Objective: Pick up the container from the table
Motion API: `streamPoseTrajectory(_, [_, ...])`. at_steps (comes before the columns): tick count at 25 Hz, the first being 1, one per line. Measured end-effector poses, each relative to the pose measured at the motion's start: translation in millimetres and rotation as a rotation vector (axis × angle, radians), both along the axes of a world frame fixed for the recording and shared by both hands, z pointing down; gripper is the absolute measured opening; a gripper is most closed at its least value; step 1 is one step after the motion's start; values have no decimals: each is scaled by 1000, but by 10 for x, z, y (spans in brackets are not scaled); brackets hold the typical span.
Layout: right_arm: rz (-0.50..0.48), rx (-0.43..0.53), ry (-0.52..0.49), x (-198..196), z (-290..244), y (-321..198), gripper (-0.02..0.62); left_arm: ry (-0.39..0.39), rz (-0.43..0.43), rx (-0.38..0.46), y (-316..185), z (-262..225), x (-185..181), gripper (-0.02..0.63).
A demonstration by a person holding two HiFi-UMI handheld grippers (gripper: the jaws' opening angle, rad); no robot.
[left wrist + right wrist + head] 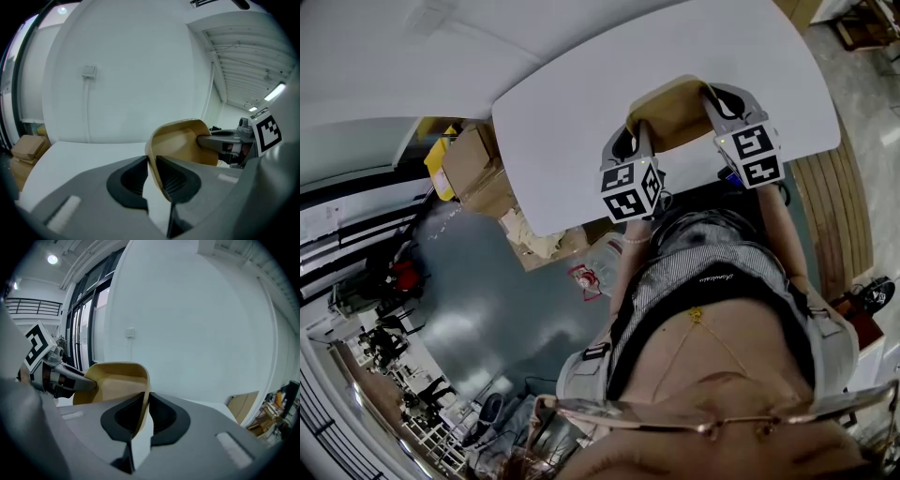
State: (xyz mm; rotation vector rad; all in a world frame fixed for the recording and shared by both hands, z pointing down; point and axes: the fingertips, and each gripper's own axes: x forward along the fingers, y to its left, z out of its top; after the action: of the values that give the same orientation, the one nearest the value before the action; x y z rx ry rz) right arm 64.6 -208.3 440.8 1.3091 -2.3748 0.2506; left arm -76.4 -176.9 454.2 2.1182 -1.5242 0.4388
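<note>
I have the tan, round-cornered plastic container [675,117] pinched from both sides. My left gripper [151,164] has its jaws drawn narrow onto one side wall, with the thin rim squeezed between them. My right gripper [144,401] clamps the opposite wall the same way. I take the two facing grips as a way to keep this shallow, thin-walled tub level, so it does not hinge from one edge. It is over the near part of the white rounded table [581,122], between both grippers. I cannot tell whether its base has cleared the tabletop. I judge that raising it evenly is what remains.
</note>
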Motion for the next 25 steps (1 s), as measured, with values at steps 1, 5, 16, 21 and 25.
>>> streamPoseTrajectory(1, [-3,-2,0,-11,-6,8,51,2,-1,0,6,-1,-5,57])
streamPoseTrajectory(5, [-6,0,-1,-19,-16,11,52,3,-1,4,15,-14,-11,57])
streamPoseTrajectory(16, [6,-8,-2,11,-9,5,51,4,9,7,6,-49,1,58])
streamPoseTrajectory(21, [6,-11,-3,-5,-3,5,51,8,11,6,4,-39,-5,58])
streamPoseTrajectory(25, [4,-7,-9,-13,-5,-5,49,7,10,5,5,-39,-13,58])
